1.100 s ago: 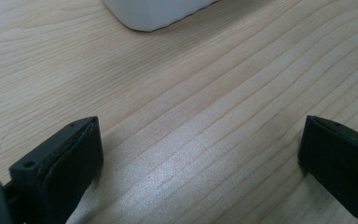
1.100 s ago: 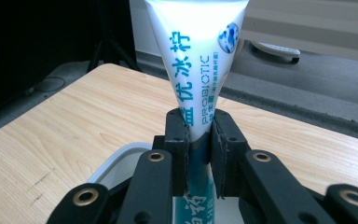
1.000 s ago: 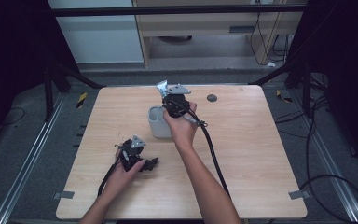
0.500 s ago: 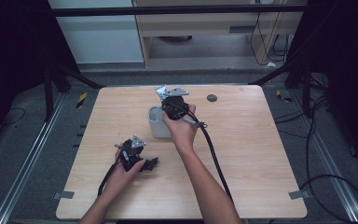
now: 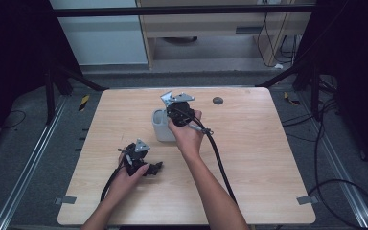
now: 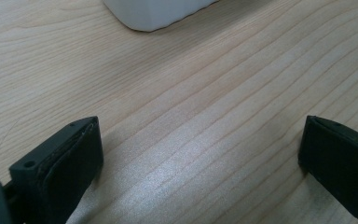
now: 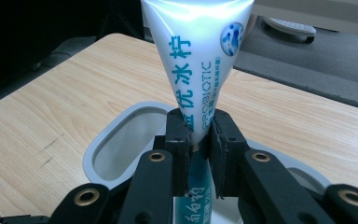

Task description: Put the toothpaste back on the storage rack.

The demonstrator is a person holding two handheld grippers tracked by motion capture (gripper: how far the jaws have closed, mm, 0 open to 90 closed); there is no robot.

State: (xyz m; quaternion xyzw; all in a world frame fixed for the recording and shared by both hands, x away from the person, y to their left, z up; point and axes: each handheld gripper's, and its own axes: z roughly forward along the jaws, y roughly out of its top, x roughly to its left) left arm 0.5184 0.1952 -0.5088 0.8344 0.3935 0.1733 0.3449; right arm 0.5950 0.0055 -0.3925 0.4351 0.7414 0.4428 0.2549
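A white toothpaste tube (image 7: pixel 200 60) with blue print stands upright, pinched low down between the jaws of my right gripper (image 7: pixel 198 140). Its lower end reaches into a light grey cup holder (image 7: pixel 116 135) right under the jaws. From above, the right gripper (image 5: pixel 175 106) hovers over that holder (image 5: pixel 159 128) at the middle back of the table. My left gripper (image 5: pixel 152 168) lies on the wood near the front left, held by a hand. Its jaws stand wide apart (image 6: pixel 200 154) over bare wood, and the holder's white base (image 6: pixel 154 11) is just ahead.
A small dark round disc (image 5: pixel 217 100) lies on the wooden table (image 5: pixel 258 158) at the back right of the holder. The right gripper's black cable (image 5: pixel 218 158) trails toward the front. Metal frame legs and floor cables surround the table.
The right gripper with the tube has come down a little toward the holder. The left gripper has stayed in place.
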